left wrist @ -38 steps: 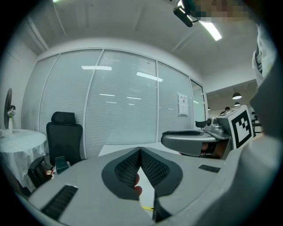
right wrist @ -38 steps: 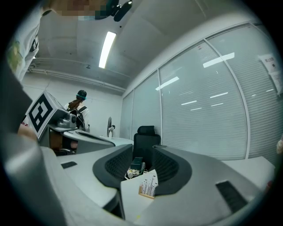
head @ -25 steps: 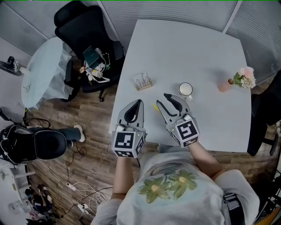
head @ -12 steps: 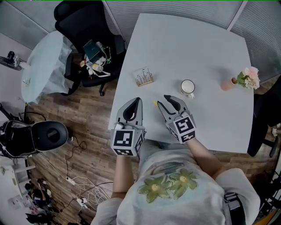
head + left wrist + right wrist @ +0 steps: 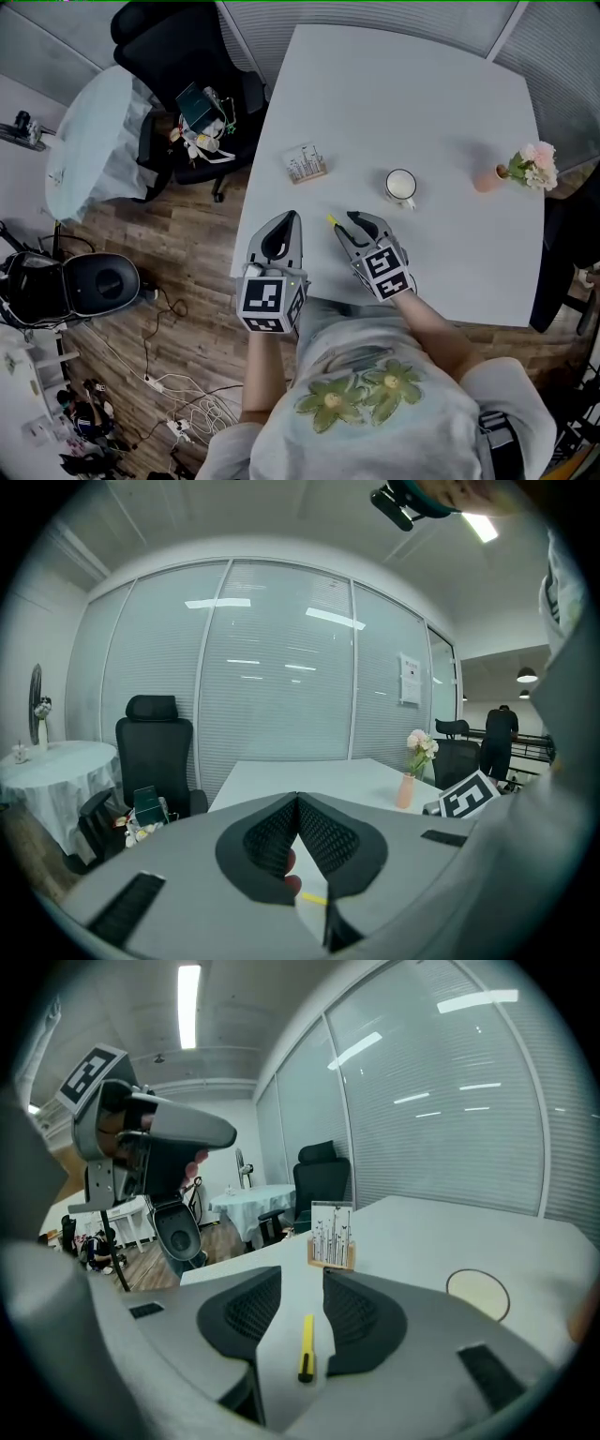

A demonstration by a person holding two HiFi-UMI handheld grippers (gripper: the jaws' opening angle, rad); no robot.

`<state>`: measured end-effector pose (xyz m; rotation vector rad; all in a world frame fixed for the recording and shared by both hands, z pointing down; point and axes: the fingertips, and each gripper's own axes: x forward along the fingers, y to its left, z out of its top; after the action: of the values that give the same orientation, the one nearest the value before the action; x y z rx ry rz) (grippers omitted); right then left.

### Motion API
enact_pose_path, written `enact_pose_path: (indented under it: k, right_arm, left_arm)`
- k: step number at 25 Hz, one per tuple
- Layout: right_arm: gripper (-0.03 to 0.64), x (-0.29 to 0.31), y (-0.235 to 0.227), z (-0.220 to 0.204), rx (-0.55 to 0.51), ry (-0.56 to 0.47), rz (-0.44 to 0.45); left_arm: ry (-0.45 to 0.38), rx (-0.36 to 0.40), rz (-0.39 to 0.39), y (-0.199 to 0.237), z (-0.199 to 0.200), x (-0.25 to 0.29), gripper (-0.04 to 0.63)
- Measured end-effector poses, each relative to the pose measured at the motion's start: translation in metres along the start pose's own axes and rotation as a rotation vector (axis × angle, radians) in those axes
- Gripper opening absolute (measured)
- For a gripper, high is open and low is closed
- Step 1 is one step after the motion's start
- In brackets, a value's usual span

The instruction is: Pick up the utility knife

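The yellow utility knife (image 5: 306,1346) is lying flat on the white desk (image 5: 412,112) near its front edge, sitting between the right gripper's (image 5: 349,223) parted jaws and apart from both. The left gripper (image 5: 292,217) is hovering just beside, jaws pressed together, empty.

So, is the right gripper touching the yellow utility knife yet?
Apart. In the right gripper view the utility knife lies on the table between the open jaws of the right gripper, with bare table either side.

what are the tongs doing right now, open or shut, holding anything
Left tongs: shut, tips together, nothing held.
Right tongs: open, utility knife lying in line between the jaws, not gripped.
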<state>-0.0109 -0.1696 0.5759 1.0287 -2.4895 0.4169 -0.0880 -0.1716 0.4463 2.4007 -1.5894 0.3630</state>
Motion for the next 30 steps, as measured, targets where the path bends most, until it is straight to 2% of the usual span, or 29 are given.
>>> enact_pose_path:
  k: [12,28,30]
  right_arm:
    - [0.146,0.025,0.001,-0.067,-0.011,0.17,0.024]
    - [0.146,0.048,-0.003,-0.118,-0.103,0.361,0.015]
    - [0.115,0.049,-0.003,-0.122,-0.124,0.373,0.003]
  left_arm:
    - [0.036,0.002,0.008,0.0,-0.014,0.002,0.002]
    - [0.068,0.002,0.008,0.004,-0.026,0.006,0.002]
    - [0.072,0.002,0.008,0.005,-0.027,0.006,0.002]
